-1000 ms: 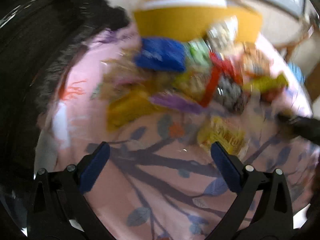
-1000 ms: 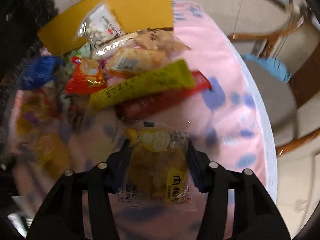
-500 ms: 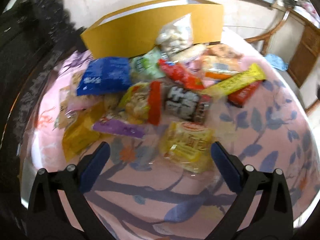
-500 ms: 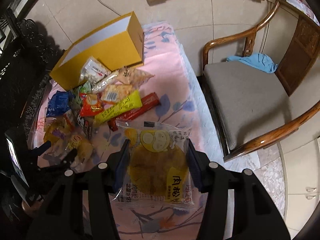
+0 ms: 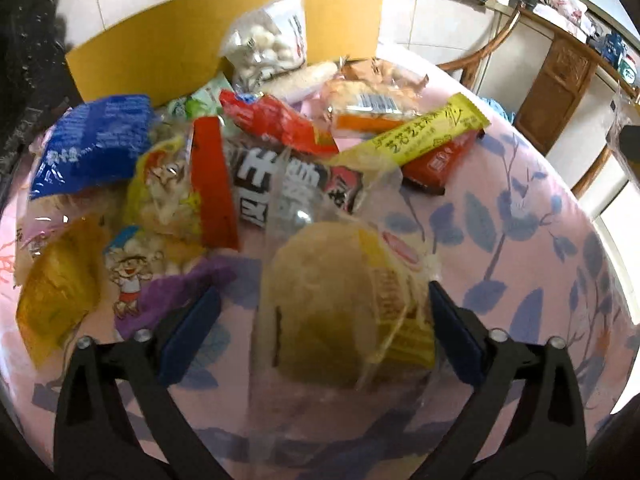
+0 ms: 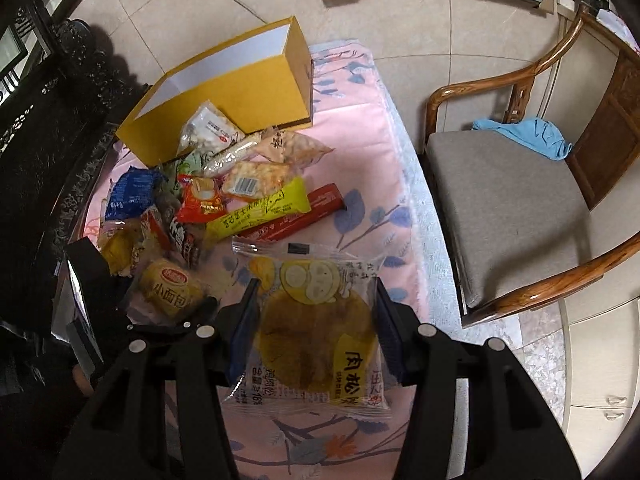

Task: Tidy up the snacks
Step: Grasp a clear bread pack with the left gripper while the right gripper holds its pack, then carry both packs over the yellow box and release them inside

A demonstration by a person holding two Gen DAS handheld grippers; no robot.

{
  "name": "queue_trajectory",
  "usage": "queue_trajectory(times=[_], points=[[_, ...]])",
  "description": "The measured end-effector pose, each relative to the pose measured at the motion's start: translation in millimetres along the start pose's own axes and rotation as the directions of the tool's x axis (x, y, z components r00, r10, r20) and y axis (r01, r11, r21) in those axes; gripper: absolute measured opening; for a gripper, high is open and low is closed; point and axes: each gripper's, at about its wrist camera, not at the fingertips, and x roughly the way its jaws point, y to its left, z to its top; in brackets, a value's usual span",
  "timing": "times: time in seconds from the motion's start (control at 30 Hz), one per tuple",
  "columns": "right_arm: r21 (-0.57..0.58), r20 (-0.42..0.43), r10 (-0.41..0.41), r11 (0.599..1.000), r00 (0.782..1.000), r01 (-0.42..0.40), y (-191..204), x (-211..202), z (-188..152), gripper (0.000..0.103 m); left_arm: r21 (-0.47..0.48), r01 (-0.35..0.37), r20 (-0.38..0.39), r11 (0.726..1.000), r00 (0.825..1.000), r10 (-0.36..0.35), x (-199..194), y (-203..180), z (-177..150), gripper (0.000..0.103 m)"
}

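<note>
A pile of snack packets lies on a pink floral cloth in front of an open yellow box. My left gripper is open, low over the cloth, with its jaws on either side of a yellow bread bun packet, which also shows in the right wrist view. My right gripper is shut on a clear packet holding a round brown cake, held high above the table's near end.
The pile holds a blue bag, a long yellow-green bar, a red bar and a black-and-white packet. A wooden chair with a blue cloth stands right of the table. Dark carved furniture lines the left.
My left gripper has moved forward and down until the bun packet lies between its open jaws. My right gripper has risen with the cake packet still held.
</note>
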Motion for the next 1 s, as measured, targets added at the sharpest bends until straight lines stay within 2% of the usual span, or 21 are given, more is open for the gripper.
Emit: queue_trajectory(times=[0.07,0.13,0.17,0.23,0.33,0.4,0.47,0.53,0.57,0.63,0.7,0.77,0.8,0.9,1.0], points=[[-0.001,0.012,-0.003,1.000,1.000,0.003,2.2,-3.2,1.2,0.054,0.047,0.040,-0.002,0.998,0.999,-0.040,-7.1,-8.2,-0.2,0.047],[0.003,0.024,0.001,1.000,1.000,-0.001,3.9,-6.2,2.9,0.054,0.096,0.016,-0.027,0.995,1.000,-0.014,-13.4,-21.2,2.3,0.042],[0.003,0.030,0.004,1.000,1.000,-0.004,5.4,-7.7,4.0,0.054,0.126,-0.005,-0.026,0.992,1.000,0.008,-15.6,-26.8,2.6,0.041],[-0.010,0.045,0.012,1.000,0.999,-0.012,10.9,-11.2,7.5,0.054,0.116,0.001,-0.043,0.993,0.999,0.004,-17.5,-28.7,4.9,0.039],[-0.031,0.072,0.024,0.999,0.997,-0.022,20.0,-17.3,15.0,0.054,0.038,0.005,-0.047,0.999,0.999,-0.003,-27.7,-20.6,14.4,0.038],[-0.031,0.089,0.044,0.999,0.995,-0.042,24.5,-22.4,21.2,0.054,-0.007,0.012,-0.023,1.000,1.000,-0.012,-45.9,-11.4,20.5,0.037],[-0.034,0.123,0.077,0.997,0.989,-0.073,31.6,-29.3,31.2,0.054,-0.076,0.054,0.003,0.996,0.999,-0.054,-65.7,1.3,30.4,0.037],[-0.056,0.158,0.106,0.994,0.982,-0.098,39.0,-35.0,43.4,0.054,-0.121,0.055,0.034,0.991,0.998,-0.052,-88.2,17.5,42.0,0.037],[-0.077,0.175,0.111,0.992,0.978,-0.099,44.7,-36.7,52.7,0.054,-0.132,0.031,0.040,0.991,0.999,-0.026,-96.4,24.4,49.8,0.038],[-0.115,0.201,0.117,0.989,0.973,-0.096,53.7,-36.6,69.7,0.054,-0.160,-0.065,0.039,0.985,0.997,0.072,-111.7,40.0,68.4,0.038],[-0.156,0.228,0.136,0.982,0.964,-0.102,64.6,-33.4,95.7,0.054,-0.227,-0.117,0.067,0.967,0.989,0.136,-128.0,62.1,92.1,0.038],[-0.187,0.246,0.134,0.978,0.960,-0.089,74.6,-27.0,121.5,0.054,-0.246,-0.202,0.100,0.948,0.967,0.233,-136.0,77.6,114.4,0.038],[-0.206,0.262,0.133,0.975,0.956,-0.079,79.7,-24.4,132.4,0.054,-0.249,-0.254,0.120,0.935,0.949,0.290,-138.5,87.5,131.6,0.038],[-0.237,0.333,0.103,0.971,0.937,-0.023,97.2,-9.9,174.5,0.054,-0.275,-0.289,0.168,0.917,0.925,0.342,-134.4,113.5,170.5,0.038],[-0.255,0.341,0.090,0.967,0.936,0.001,109.7,17.0,214.9,0.054,-0.266,-0.350,0.157,0.898,0.904,0.398,-106.9,135.7,203.4,0.038]])
